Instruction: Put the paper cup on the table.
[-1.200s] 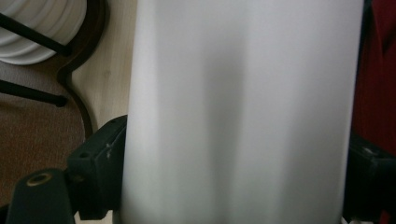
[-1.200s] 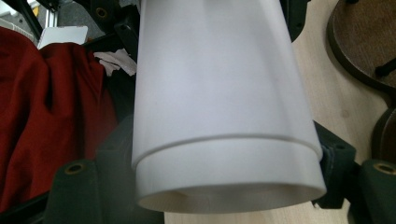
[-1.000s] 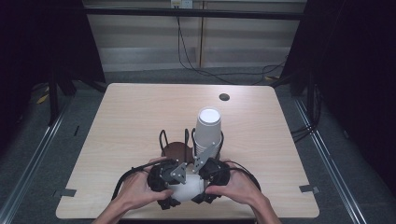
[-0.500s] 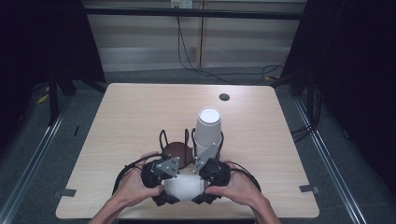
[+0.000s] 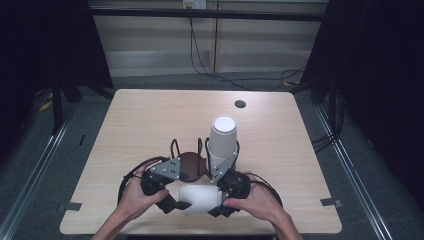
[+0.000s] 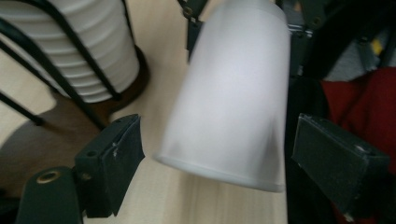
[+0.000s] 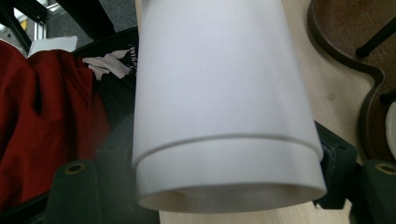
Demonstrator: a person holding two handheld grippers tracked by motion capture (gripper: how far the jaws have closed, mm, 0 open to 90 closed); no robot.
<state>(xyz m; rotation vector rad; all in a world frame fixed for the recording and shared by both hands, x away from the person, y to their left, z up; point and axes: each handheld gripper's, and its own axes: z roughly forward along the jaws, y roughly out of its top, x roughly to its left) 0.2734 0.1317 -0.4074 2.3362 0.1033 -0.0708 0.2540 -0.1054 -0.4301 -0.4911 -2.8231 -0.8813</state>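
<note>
Right claw tight around white cup, left claw unclasped.

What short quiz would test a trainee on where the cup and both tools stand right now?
1. True or false: the left tool already presses its pads on the cup.
2. Which tool carries the cup: A, the left tool; B, the right tool?
3. Fill in: the stack of cups stands in a wire ___ on the table.

Key
1. False. The jaws have just been closing with the cup between them, but a gap shows on each side.
2. B. It grips the cup near the rim.
3. holder
</note>
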